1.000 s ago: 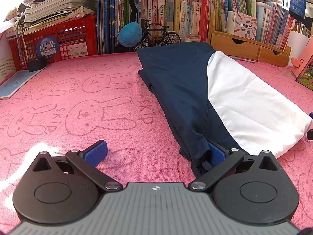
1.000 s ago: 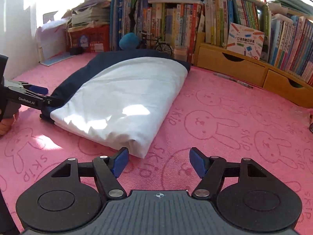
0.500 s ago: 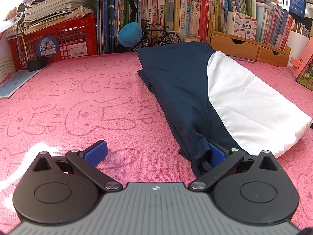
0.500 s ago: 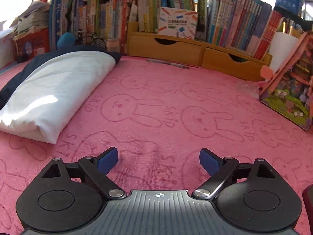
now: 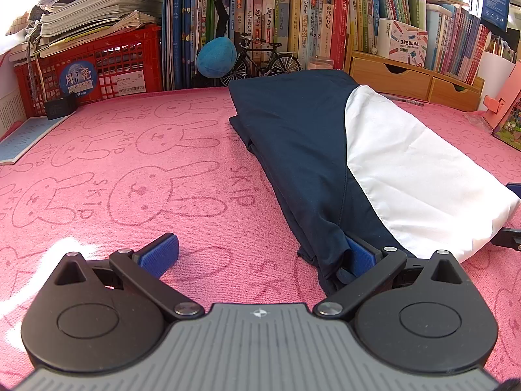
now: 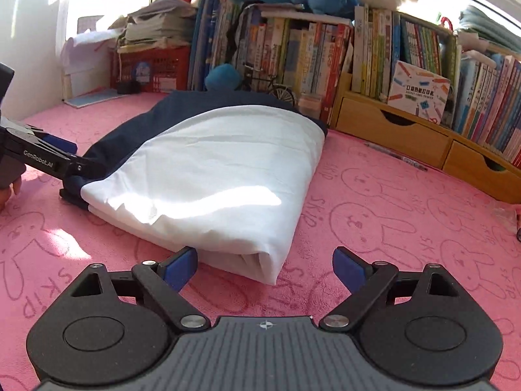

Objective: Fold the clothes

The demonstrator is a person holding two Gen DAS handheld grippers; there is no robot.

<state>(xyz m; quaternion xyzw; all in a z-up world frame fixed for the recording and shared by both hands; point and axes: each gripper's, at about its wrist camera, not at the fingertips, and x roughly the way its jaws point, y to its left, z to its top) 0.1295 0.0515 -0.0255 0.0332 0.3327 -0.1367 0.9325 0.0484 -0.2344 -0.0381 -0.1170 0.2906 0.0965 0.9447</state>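
A big pink rabbit-print cloth (image 5: 136,169) covers the whole work surface, and along its far edge runs a packed row of books (image 6: 325,49) with a wooden drawer unit (image 6: 400,133) and a red crate (image 5: 107,65). Out in the middle lies the folded garment (image 6: 215,176), navy on one side, white on the other, stretched from the books toward the two tools. At the far end of it stands a little model bicycle (image 5: 263,62) beside a blue plush ball (image 5: 216,57).

Now the left gripper (image 5: 257,257): jaws spread wide, one blue pad on bare cloth, the other tucked against the navy corner of the garment, nothing pinched between them. The right gripper (image 6: 265,267) has just been opening and stands released, the white folded corner sitting just ahead between its fingers, one pad just beside the white edge; whether it touches, I cannot tell.
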